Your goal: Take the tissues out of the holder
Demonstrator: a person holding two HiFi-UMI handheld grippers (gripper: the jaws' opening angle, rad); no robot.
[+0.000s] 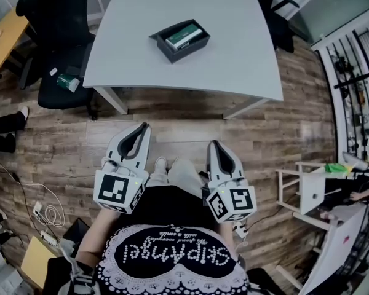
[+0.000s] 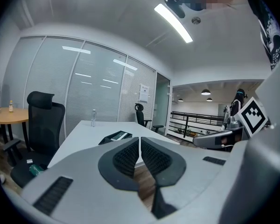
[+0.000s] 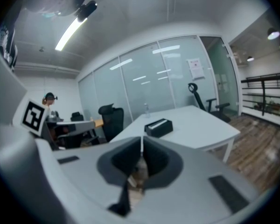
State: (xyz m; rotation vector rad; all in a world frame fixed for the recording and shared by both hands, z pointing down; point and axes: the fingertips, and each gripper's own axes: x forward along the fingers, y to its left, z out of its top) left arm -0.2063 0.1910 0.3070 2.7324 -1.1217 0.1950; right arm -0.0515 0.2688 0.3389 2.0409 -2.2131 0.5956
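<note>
Head view: holder [image 1: 179, 40] with tissues [image 1: 184, 36] sits on the table [image 1: 246, 66] at 12 o'clock, well apart from both grippers; I'd walk up first.
Left gripper view: left gripper [image 2: 140, 140] jaws together, empty.
Right gripper view: right gripper [image 3: 141, 143] jaws together too; I'd open it before pinching.

White table [image 1: 246, 42] on wood-plank floor [image 1: 172, 121], black office chair [image 1: 55, 17], glass partition wall [image 2: 84, 87]

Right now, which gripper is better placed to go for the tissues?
Left, narrowly: the left gripper sits slightly nearer the tissue holder than the right gripper; both shut, empty, short of the table.
</note>
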